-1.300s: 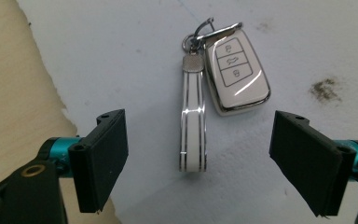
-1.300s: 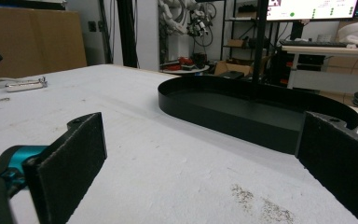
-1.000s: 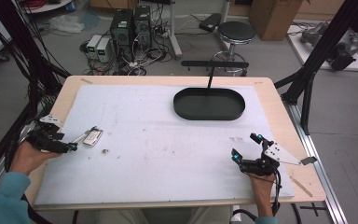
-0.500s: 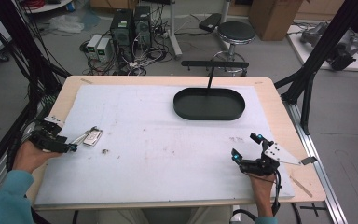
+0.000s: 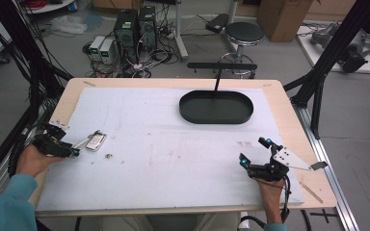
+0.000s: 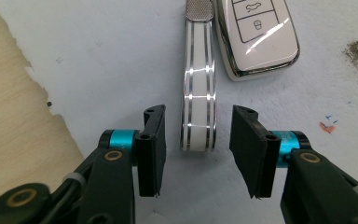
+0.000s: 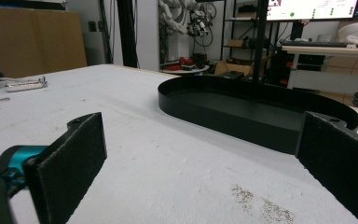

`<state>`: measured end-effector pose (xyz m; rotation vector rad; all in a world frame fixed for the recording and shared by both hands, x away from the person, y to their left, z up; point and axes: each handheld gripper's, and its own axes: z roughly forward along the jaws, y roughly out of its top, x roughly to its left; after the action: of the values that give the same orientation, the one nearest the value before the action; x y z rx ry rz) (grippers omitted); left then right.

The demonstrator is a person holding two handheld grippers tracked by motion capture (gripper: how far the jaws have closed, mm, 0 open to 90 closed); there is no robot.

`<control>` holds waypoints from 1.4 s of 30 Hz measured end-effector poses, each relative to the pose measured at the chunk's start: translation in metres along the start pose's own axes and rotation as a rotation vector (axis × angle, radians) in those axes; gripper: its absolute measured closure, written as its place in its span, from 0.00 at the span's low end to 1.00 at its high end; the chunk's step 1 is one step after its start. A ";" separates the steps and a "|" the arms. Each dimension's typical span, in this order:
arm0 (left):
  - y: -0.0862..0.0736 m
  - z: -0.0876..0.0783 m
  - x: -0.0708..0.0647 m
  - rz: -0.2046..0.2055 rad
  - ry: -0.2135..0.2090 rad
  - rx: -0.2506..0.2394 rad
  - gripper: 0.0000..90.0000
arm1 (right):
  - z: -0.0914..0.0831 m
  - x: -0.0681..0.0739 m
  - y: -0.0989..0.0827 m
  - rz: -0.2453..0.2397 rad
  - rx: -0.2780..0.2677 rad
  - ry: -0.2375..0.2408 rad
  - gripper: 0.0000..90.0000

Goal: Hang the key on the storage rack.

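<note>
While scuffed, table (image 5: pixel 173 163) seemingly fronts cluttered workshop.

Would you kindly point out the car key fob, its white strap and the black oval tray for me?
car key fob (image 6: pixel 257 39): left gripper view, on its white button face.
white strap (image 6: pixel 199 93): left gripper view, middle of the strap, between the open jaws.
black oval tray (image 5: pixel 216 107): high view, on its bare floor.

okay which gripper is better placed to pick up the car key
Left. The left gripper is open with the key fob's strap between its jaws, the key fob just beyond. The right gripper sits far across the table.
</note>
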<state>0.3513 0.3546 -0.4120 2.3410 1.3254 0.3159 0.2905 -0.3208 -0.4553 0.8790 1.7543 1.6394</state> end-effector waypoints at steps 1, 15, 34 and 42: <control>0.000 0.000 0.000 0.000 0.002 0.000 0.63 | 0.000 0.000 0.000 -0.001 0.000 0.000 0.01; 0.000 0.003 0.001 -0.006 0.017 0.006 0.80 | 0.000 0.000 0.000 -0.004 -0.003 -0.001 0.01; -0.001 0.001 0.003 -0.032 0.009 -0.014 0.82 | 0.000 -0.001 0.000 -0.006 -0.006 -0.004 0.01; -0.001 -0.005 0.004 -0.045 0.005 -0.073 0.82 | 0.001 -0.002 0.001 0.006 -0.002 0.001 0.01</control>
<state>0.3508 0.3592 -0.4085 2.2489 1.3440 0.3502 0.2921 -0.3215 -0.4545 0.8838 1.7518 1.6456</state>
